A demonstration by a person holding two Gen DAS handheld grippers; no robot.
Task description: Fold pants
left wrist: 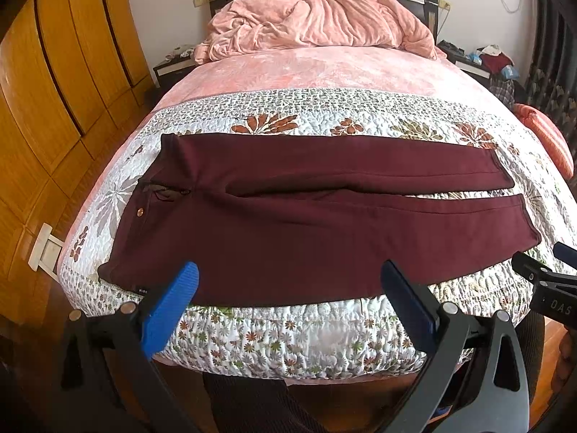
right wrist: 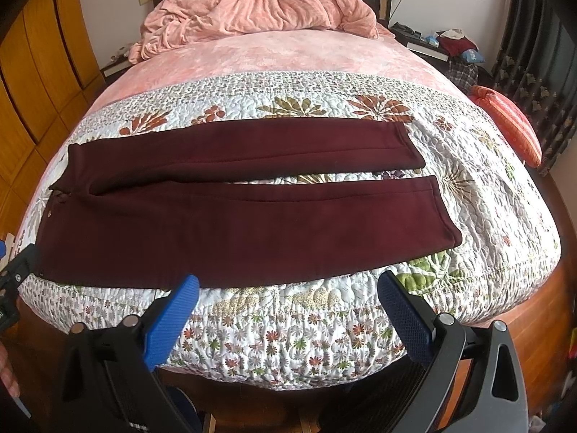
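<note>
A wide bed (left wrist: 324, 68) fills the room in front of me, with a wooden wardrobe (left wrist: 54, 108) along one side. At the head edge of the bed a pink blanket (left wrist: 317, 18) lies crumpled in a heap. A flowered quilt (left wrist: 288, 339) covers the foot half of the bed and hangs over the foot edge.

The dark red pants (left wrist: 288, 238) lie flat on this quilt, spread across the bed and close to the foot edge. The waist is toward the wardrobe side, and the two legs reach toward the other side with a narrow gap between them. The legs are not yet folded together.

The left tongs (left wrist: 288, 281) hang just before the foot edge, over the near border of the pants, with blue pads wide apart and nothing between them. The right tongs (right wrist: 288, 292) are also spread wide and empty, above the quilt beside the near leg.
</note>
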